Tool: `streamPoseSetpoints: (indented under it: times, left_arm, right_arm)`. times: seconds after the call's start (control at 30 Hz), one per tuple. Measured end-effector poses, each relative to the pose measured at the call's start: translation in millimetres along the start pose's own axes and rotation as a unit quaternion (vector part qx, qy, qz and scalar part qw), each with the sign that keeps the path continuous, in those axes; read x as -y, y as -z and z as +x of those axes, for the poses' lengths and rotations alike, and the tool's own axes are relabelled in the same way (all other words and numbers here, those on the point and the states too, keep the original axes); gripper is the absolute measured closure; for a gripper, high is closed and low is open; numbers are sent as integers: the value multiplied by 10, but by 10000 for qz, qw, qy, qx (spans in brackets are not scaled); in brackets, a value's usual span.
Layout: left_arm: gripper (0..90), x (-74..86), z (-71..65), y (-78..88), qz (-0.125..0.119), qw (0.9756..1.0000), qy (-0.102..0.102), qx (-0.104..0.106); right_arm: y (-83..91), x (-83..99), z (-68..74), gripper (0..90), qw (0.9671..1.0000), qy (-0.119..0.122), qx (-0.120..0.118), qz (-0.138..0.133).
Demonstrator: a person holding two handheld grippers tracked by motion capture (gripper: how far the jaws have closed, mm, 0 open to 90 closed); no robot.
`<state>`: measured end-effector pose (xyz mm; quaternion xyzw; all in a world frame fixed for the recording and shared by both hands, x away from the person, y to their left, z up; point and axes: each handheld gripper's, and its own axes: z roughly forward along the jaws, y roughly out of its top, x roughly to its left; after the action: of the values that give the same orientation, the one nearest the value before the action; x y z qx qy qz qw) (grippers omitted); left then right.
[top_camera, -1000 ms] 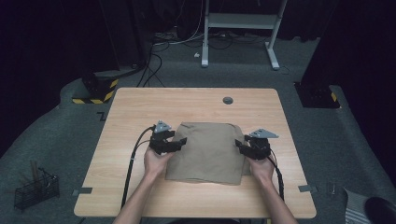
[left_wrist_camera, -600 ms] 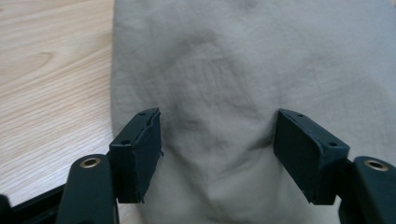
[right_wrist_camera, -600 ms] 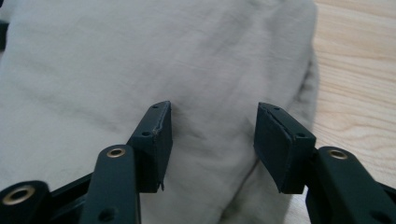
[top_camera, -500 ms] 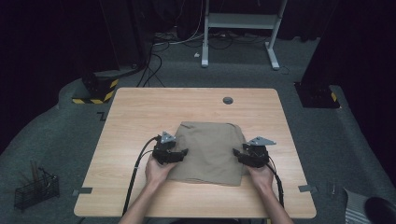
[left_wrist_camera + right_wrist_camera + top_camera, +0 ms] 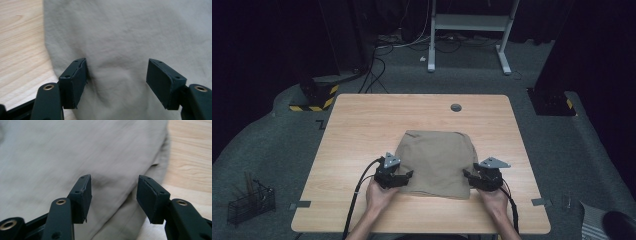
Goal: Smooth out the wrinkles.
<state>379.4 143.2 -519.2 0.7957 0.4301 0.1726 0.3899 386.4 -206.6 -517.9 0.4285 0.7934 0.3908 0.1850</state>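
Note:
A folded khaki cloth (image 5: 434, 160) lies flat on the wooden table (image 5: 362, 125), near its front edge. My left gripper (image 5: 409, 175) hovers at the cloth's near left corner, jaws open. In the left gripper view the left gripper (image 5: 116, 75) stands just above the cloth (image 5: 125, 32), with bare table (image 5: 20, 37) to the left. My right gripper (image 5: 467, 175) is at the near right corner, also open. In the right gripper view the right gripper (image 5: 113, 192) straddles the layered right edge of the cloth (image 5: 62, 150), beside the table (image 5: 192, 152). Neither pair of pads presses on the fabric.
A round cable hole (image 5: 455, 107) sits in the table's far middle. On the floor are a wire basket (image 5: 249, 202) at the left, a yellow-and-black striped base (image 5: 312, 97), cables, and a white desk frame (image 5: 472, 30) at the back.
Both hands have slid toward the table's front edge along the cloth's sides and come lower. The cloth has not moved.

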Motion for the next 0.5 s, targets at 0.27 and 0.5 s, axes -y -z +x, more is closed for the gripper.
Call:
streamPoseSetpoints:
  times: [0.27,0.5]
  left_arm:
    - [328,-104,1,-228,19,9999,70,-148]
    - [332,-233,82,-379,46,9993,165,-347]
  right_arm:
    - [-174,-79,-1,443,9994,101,123,309]
    - [-381,-248,-90,435,9990,43,309,329]
